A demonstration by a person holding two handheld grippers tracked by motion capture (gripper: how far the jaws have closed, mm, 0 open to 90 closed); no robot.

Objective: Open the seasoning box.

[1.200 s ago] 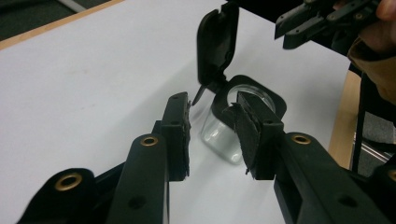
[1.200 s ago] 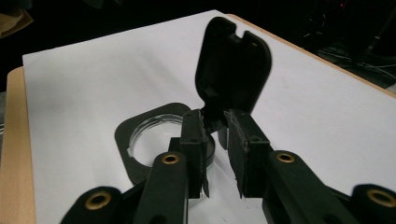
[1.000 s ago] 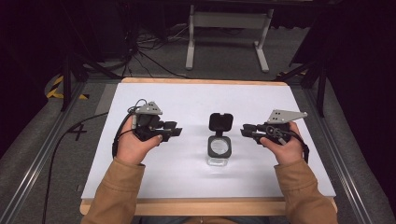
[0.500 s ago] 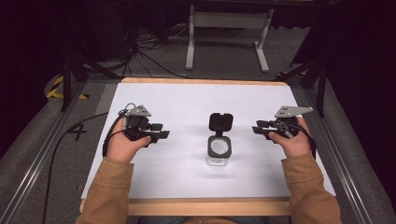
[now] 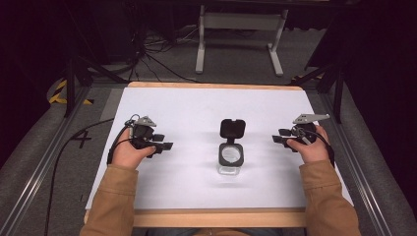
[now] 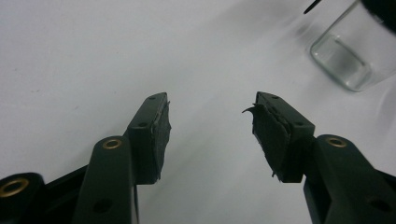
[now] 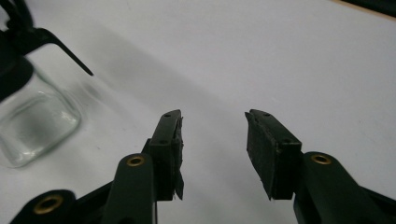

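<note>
Jaws of the left gripper (image 5: 166, 146) and right gripper (image 5: 278, 139) gape empty, flanking the open-lidded glass jar (image 5: 231, 156) mid-tabletop (image 5: 196, 105); approach its walls level, probably bracing before touching the hinged lid (image 5: 232, 129).

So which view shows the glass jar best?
The high view: the whole glass jar with its black lid flipped open, mid-table between both grippers. The left gripper view catches a corner of its base; the right, its lower body.

left claw (image 5: 164, 146) drawn outward toward the left edge, right claw (image 5: 276, 139) drawn outward to the right
</note>
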